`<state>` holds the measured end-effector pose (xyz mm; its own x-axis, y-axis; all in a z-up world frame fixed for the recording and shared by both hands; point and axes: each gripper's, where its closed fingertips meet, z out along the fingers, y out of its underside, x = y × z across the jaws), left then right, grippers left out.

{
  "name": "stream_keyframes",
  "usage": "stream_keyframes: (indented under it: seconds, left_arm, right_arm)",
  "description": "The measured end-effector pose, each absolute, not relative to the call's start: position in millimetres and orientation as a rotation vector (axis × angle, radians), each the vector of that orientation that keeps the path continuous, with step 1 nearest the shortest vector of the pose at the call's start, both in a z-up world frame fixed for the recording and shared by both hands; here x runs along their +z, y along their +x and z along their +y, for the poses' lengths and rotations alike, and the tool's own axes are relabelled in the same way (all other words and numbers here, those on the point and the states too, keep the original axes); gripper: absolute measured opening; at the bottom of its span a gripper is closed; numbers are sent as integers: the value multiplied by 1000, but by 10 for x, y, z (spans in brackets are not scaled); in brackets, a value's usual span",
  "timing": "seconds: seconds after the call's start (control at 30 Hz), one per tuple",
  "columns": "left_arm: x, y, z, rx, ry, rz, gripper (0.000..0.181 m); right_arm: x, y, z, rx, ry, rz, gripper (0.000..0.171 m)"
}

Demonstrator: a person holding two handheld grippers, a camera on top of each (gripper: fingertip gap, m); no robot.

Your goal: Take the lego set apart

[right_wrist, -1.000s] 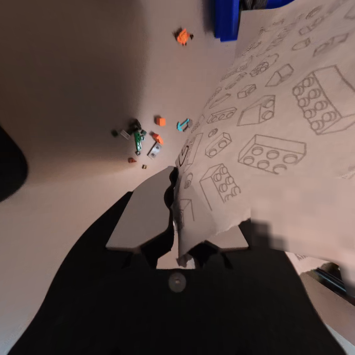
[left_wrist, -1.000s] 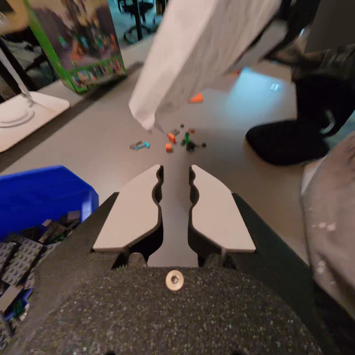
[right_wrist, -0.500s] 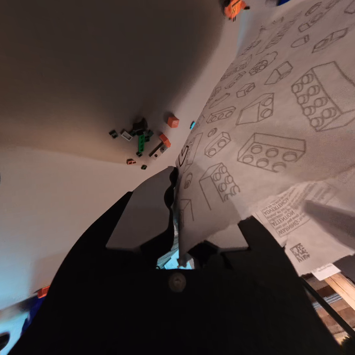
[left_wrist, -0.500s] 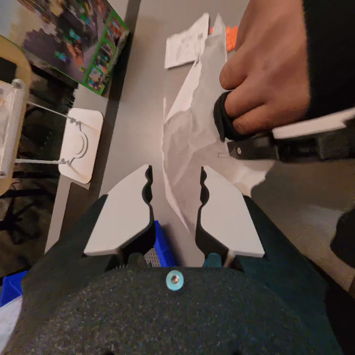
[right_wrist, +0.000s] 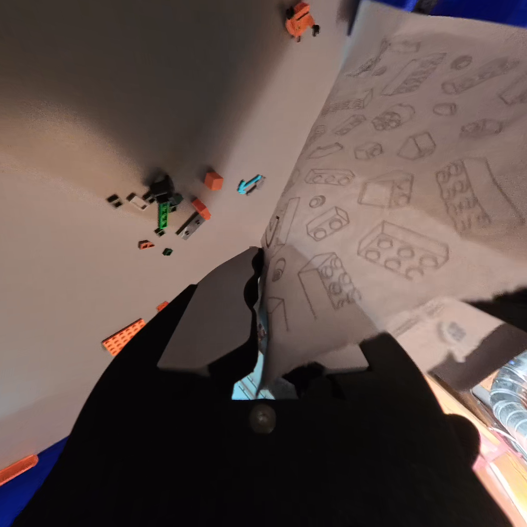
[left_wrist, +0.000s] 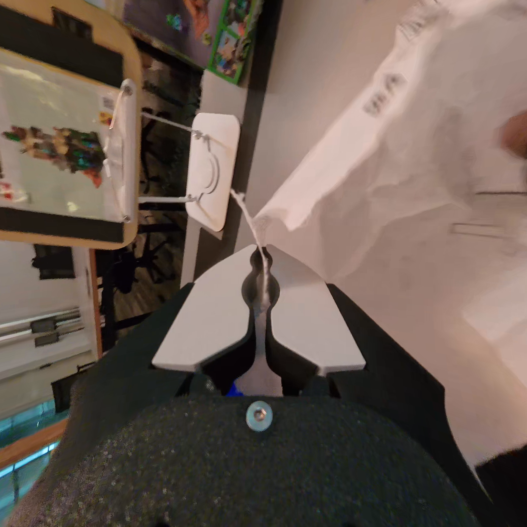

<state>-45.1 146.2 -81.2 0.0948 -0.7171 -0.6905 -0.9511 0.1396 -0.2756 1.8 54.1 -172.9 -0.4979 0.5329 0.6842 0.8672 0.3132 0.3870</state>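
A white paper bag printed with brick outlines hangs in the air between both grippers. My left gripper is shut on one thin edge of it. My right gripper is shut on another part of the paper bag, which hides its right finger. Below on the table lies a small heap of loose lego pieces: green, black, grey, orange, and a light blue piece. An orange lego build stands farther off.
An orange plate lies near my right gripper. A blue bin shows at the top right edge. In the left wrist view a lego box, a white stand base and a framed instruction sheet stand at the table's edge. My right fingertips sit around 15 cm from my left ones. About 15 cm separates my right fingertips from the orange lego build.
My left gripper has closed on the paper bag's edge; it was open half a second ago. The right gripper keeps hold of the bag. Both views have shifted.
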Motion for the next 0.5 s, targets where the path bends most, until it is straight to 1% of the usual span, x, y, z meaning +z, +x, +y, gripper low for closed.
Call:
stream_keyframes:
  seconds: [0.03,0.13,0.23,0.37,0.4,0.47,0.5]
  left_arm:
    - [-770,-519,1550,412,-1647,1624,0]
    - [-845,-563,1512,207,-1743,1595,0]
    - [-898,-514,1405,269,-1659,1632,0]
    - [-803,-449,1261,249,-1583,1622,0]
    - [-808,-460,1227,264,-1576,1644,3]
    - [-876,-516,1163,312,-1593,1719,19]
    - [-923,-544,1117,327,-1598,1774,23]
  right_arm:
    - [-1776,50,485,-1042,-1236,-2180,0]
    - [-1922,169,337,-1065,-1211,-2262,0]
    - [-1981,208,248,-1002,-1316,-2274,0]
    - [-1934,189,320,-1015,-1354,-2166,0]
    - [-1921,176,342,-1005,-1373,-2129,0]
    - [-1859,145,415,-1043,-1342,-2064,0]
    - [-1809,122,458,-1078,-1303,-2030,0]
